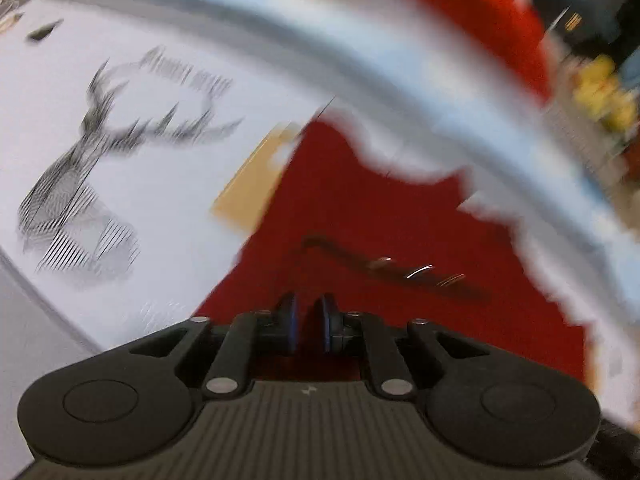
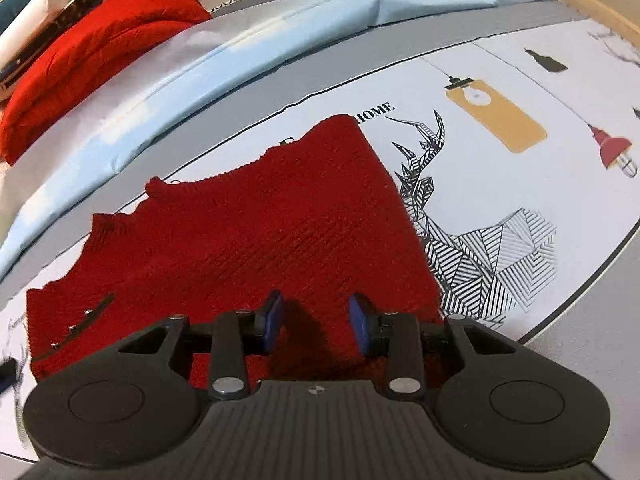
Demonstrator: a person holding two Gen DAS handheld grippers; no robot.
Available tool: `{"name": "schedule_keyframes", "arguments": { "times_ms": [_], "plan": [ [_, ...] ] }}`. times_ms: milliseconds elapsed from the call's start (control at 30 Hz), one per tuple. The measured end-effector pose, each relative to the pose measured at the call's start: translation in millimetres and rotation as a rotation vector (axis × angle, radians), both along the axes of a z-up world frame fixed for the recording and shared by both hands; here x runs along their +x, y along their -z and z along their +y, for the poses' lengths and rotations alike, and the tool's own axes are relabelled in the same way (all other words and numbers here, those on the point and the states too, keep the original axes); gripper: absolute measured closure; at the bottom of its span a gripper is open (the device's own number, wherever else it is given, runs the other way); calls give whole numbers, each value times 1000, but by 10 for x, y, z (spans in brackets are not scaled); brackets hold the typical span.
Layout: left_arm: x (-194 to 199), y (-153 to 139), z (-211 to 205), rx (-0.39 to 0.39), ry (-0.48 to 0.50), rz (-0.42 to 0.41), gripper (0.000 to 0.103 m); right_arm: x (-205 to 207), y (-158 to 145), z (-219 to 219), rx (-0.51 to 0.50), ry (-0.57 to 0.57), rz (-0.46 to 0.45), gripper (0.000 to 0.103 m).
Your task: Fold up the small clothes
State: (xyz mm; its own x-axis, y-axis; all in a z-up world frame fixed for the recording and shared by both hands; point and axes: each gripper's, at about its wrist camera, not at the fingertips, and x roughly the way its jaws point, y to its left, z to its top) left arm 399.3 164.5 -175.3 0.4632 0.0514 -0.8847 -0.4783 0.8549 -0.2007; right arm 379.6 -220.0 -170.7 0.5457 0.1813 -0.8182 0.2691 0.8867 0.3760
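A small red knit garment (image 2: 256,240) lies flat on the white printed sheet (image 2: 500,184). It has a scalloped far edge and a dark strip with metal snaps (image 2: 76,326) at its left. My right gripper (image 2: 316,326) is open, just above the garment's near edge. In the blurred left wrist view, my left gripper (image 1: 308,326) has its blue pads close together with red fabric between them, shut on the garment (image 1: 380,232). The snap strip (image 1: 400,272) lies just ahead of it.
A folded red knit (image 2: 92,52) rests on the light blue bedding (image 2: 240,52) at the back left. The sheet carries a deer drawing (image 2: 472,240) and lamp prints (image 2: 496,116). A grey border (image 2: 592,328) runs along the right. Yellow objects (image 1: 604,92) are at the far right.
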Motion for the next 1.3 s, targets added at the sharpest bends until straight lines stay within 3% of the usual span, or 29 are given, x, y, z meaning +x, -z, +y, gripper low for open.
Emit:
{"name": "schedule_keyframes", "arguments": {
  "times_ms": [67,200,267,333,400,567,633,700,733,867,1033,1167,1300],
  "plan": [
    [-16,-52,18,14,4,-12,91,1,4,-28,17,22,14,65],
    [-54,-273,-70,7,73,-94,87,-24,-204,25,-55,6,-78,62],
    [-35,-227,-99,-11,86,-67,87,-7,-156,-16,-47,17,-62,60],
    [-41,-87,-50,-81,56,1,87,7,-6,-106,9,45,14,60],
    [-45,-69,16,-127,30,4,87,12,20,-121,35,38,41,60],
    [-62,-213,7,-116,70,-40,82,-49,-205,-101,26,17,-62,56],
    [-46,-124,5,-108,89,20,82,-29,-75,-153,38,23,14,55],
    [-52,-140,17,-80,83,63,89,-47,57,-255,82,53,87,60],
    [-71,-232,5,-53,84,51,86,-70,0,-278,80,64,85,65],
    [-184,-766,-100,27,161,-90,82,-181,-474,-270,-14,43,-53,59],
    [-493,-1239,-170,110,219,-208,82,-421,-985,-405,-80,55,-189,59],
    [-993,-1672,-176,223,298,-289,80,-745,-1460,-580,-64,54,-298,59],
    [-1636,-1993,-78,253,341,-304,77,-1406,-1989,-798,-68,61,-433,55]
  ]
}}
